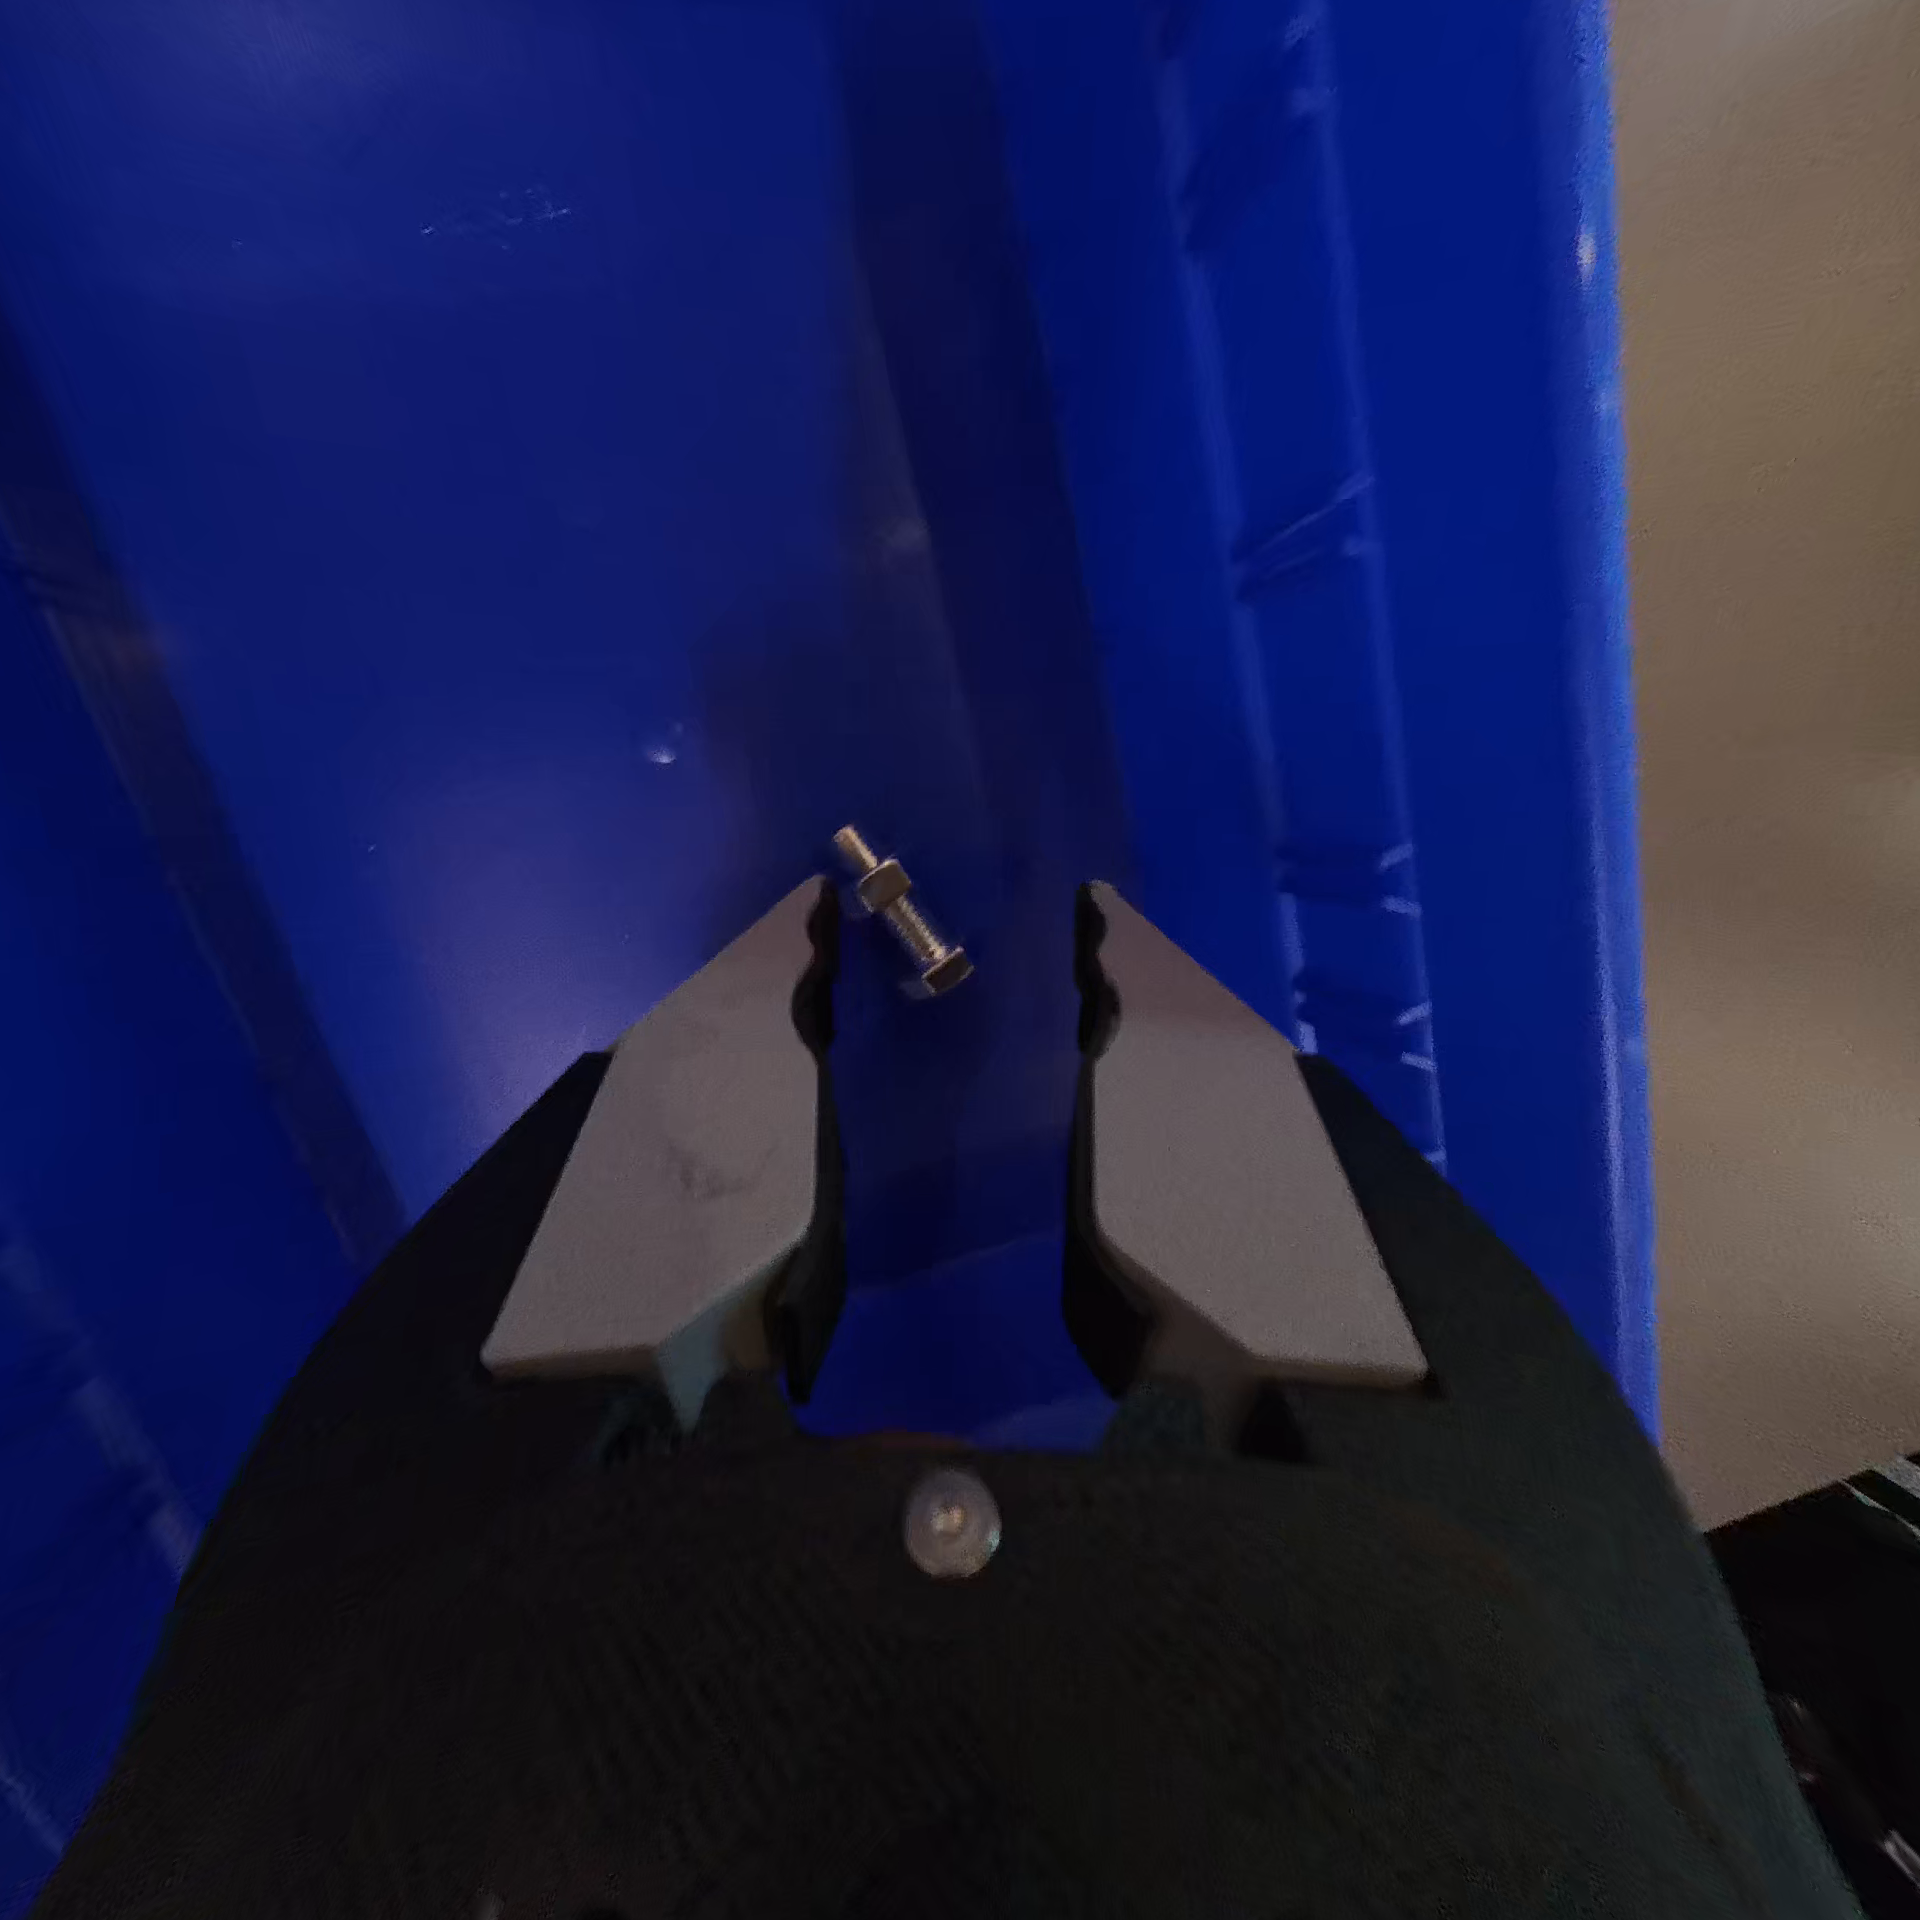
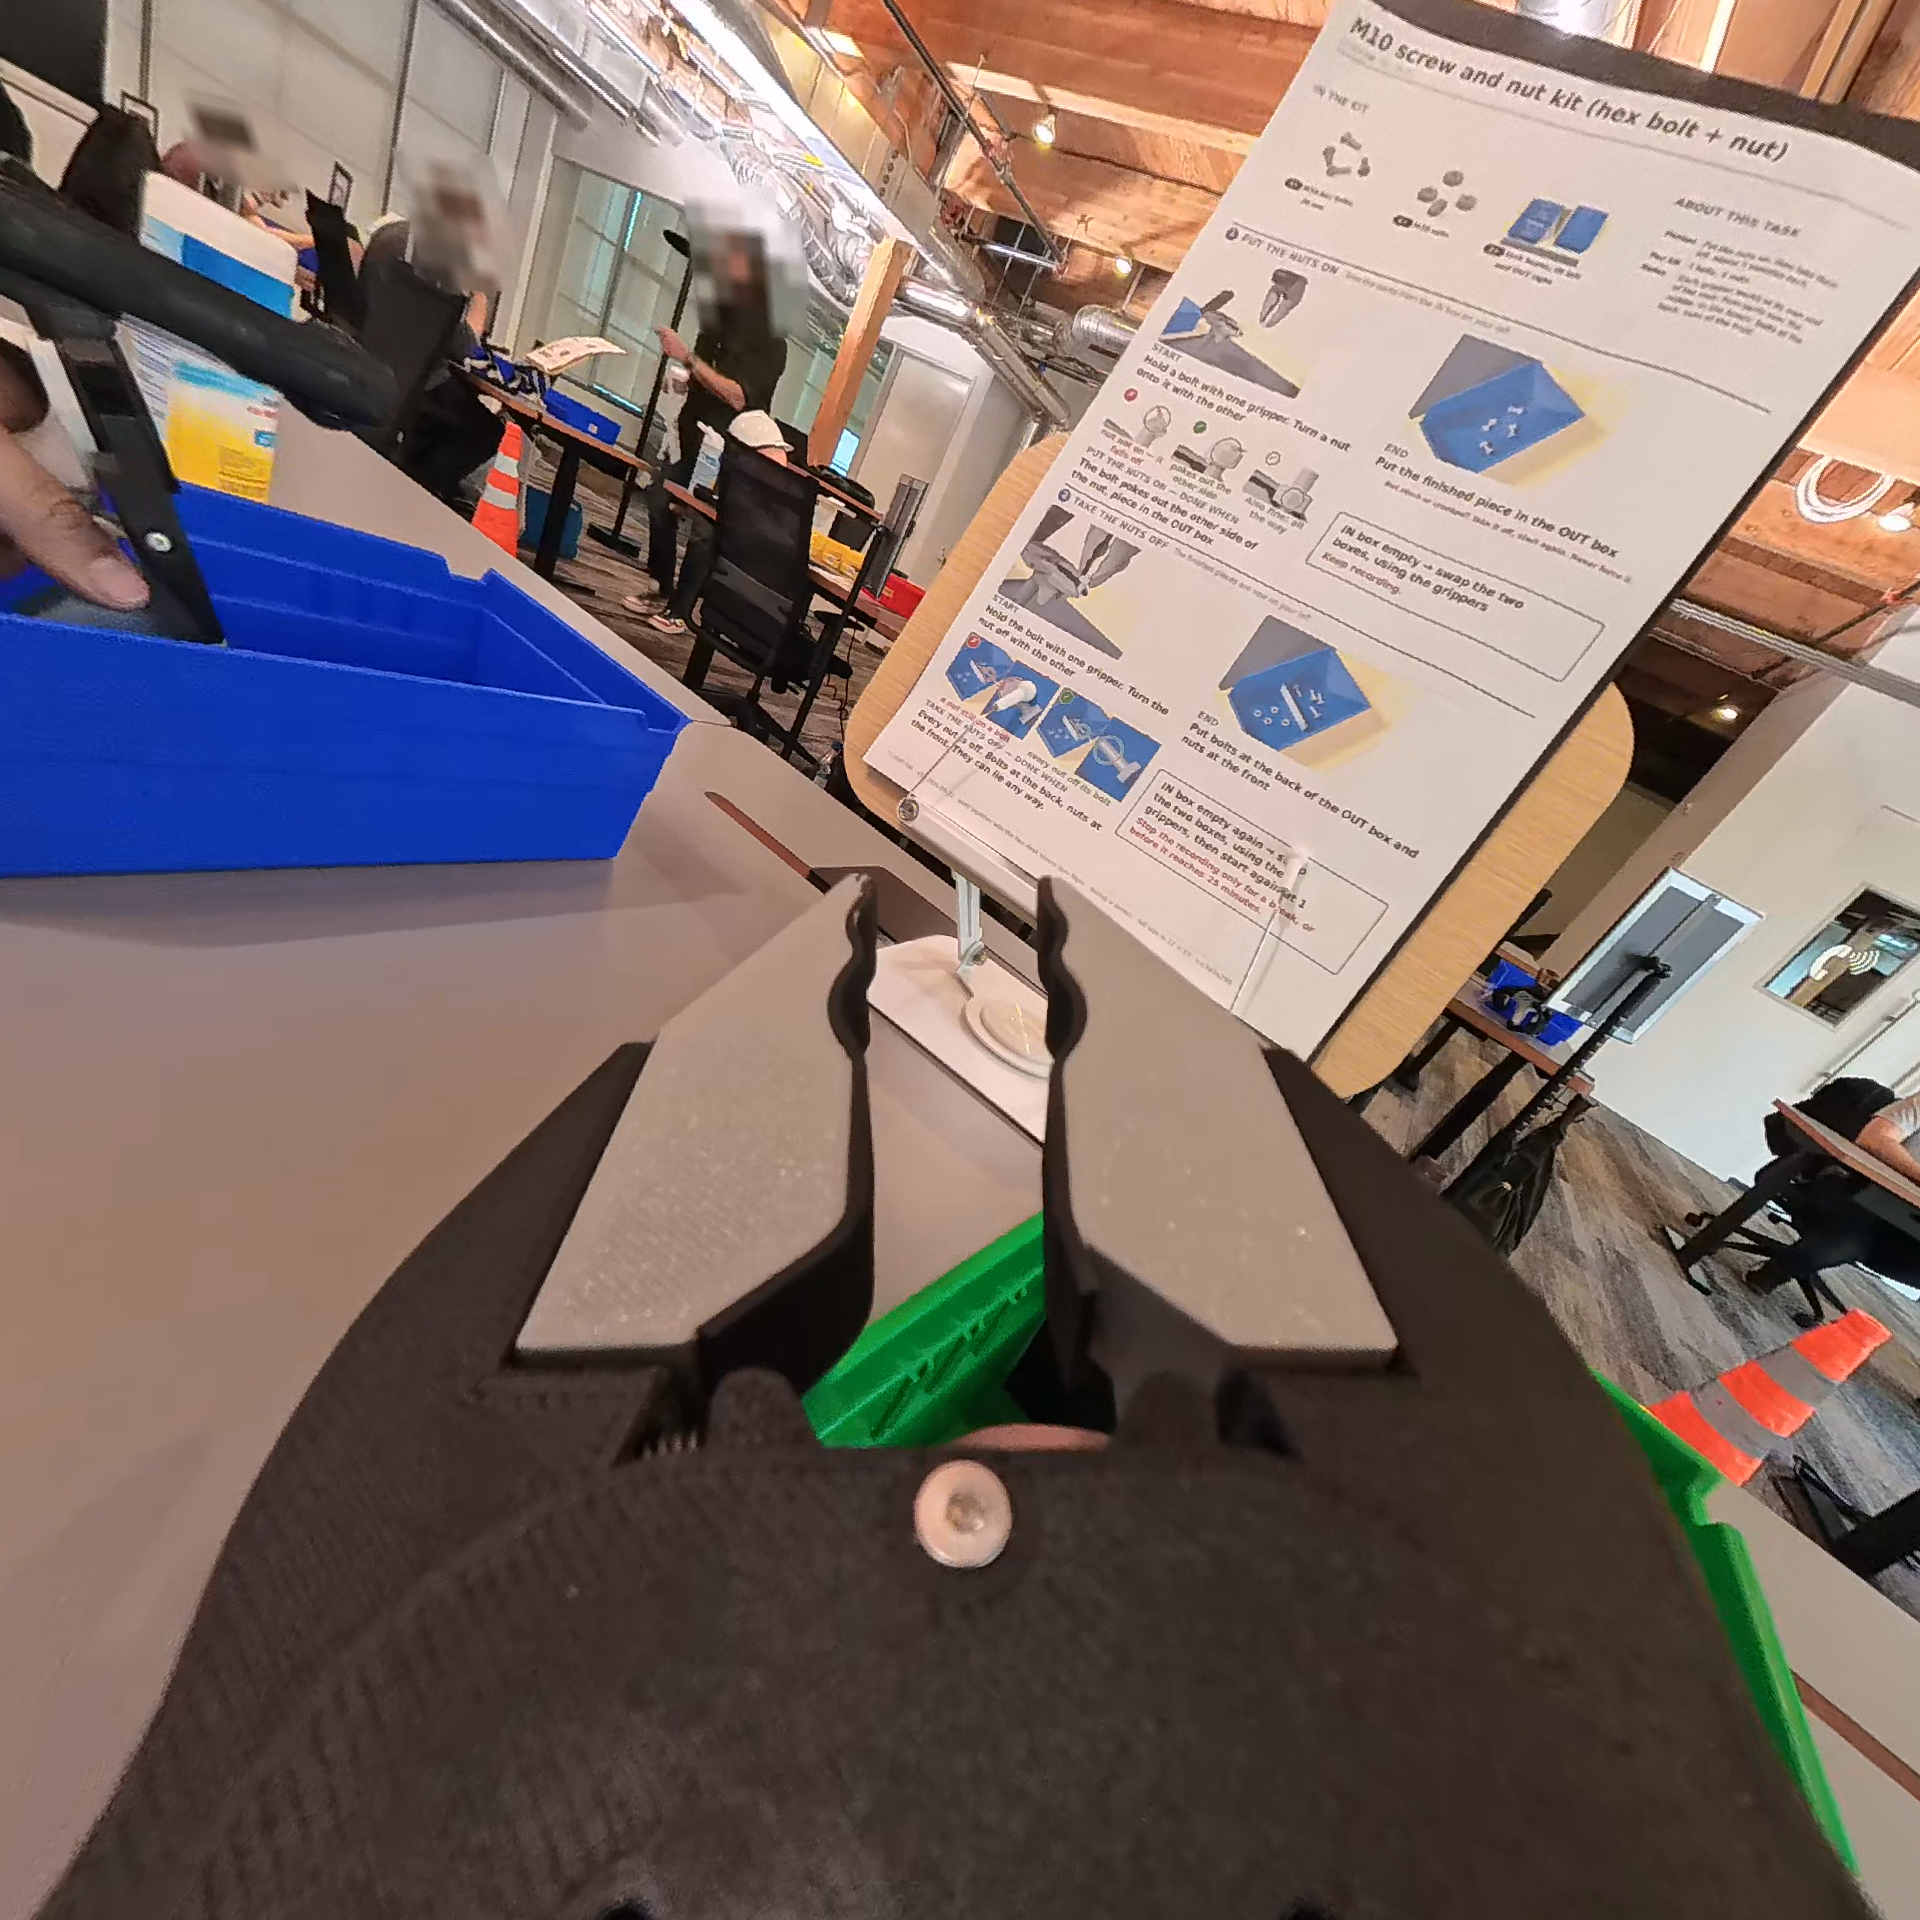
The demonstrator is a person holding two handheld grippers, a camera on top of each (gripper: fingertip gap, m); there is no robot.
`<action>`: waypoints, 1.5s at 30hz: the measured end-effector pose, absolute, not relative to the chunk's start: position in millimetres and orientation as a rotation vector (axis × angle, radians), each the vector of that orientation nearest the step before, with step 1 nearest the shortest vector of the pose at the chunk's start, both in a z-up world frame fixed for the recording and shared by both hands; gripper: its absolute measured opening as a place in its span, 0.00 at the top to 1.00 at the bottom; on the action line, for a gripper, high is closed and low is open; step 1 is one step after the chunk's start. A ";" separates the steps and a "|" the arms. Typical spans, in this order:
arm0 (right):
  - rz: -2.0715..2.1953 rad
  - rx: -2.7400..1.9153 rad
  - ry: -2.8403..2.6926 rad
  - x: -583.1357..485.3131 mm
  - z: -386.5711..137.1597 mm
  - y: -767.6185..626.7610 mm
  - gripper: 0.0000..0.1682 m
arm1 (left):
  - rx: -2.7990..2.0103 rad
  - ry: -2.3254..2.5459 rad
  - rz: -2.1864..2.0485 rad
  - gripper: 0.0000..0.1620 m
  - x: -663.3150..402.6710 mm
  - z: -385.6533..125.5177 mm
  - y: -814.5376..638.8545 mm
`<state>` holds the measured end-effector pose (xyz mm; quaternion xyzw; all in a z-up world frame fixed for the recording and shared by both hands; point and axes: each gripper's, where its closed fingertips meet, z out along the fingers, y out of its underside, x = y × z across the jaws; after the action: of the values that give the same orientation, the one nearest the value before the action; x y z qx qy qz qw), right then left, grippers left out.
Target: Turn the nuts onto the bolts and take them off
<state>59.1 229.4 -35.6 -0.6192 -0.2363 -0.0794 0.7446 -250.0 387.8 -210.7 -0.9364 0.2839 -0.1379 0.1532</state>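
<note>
In the left wrist view a small silver bolt (image 1: 902, 912) with a nut (image 1: 881, 881) threaded partway along it lies on the floor of a blue bin (image 1: 520, 520). My left gripper (image 1: 956, 904) is open and empty, its fingertips just short of the bolt, which lies between them nearer the left finger. In the right wrist view my right gripper (image 2: 954, 899) is open and empty, held above the grey table (image 2: 260, 1039). The blue bin (image 2: 312, 748) stands at the left there, with the other gripper (image 2: 145, 520) and a hand reaching into it.
A green bin (image 2: 935, 1351) sits under my right gripper. An instruction board (image 2: 1351, 520) on a white stand (image 2: 977, 997) stands at the table's far side. Orange cones (image 2: 1766, 1382), desks, chairs and people fill the room behind. The bin's ribbed wall (image 1: 1403, 727) rises right of the bolt. There is about 40 cm between the tips of the two grippers.
</note>
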 end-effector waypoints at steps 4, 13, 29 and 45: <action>-0.183 -1.351 -0.531 56.3 -35.4 228.4 0.84 | -2.699 0.790 -0.383 0.68 -258.2 -212.0 385.1; -0.205 -1.347 -0.548 53.2 -36.7 227.9 0.85 | -2.675 0.922 -0.232 0.79 -267.1 -228.9 386.5; -0.195 -1.360 -0.600 38.0 -43.9 227.3 0.85 | -2.185 0.947 -0.107 0.91 -263.1 -172.3 416.2; 0.296 -1.520 -0.551 7.0 -74.2 232.6 0.83 | -1.378 1.074 -0.668 0.91 -74.1 -39.8 253.8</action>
<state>7.0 232.6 -74.2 -0.6774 -0.2455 0.1319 0.6808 -74.1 253.8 -39.8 -0.5927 0.4622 -0.2874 0.5937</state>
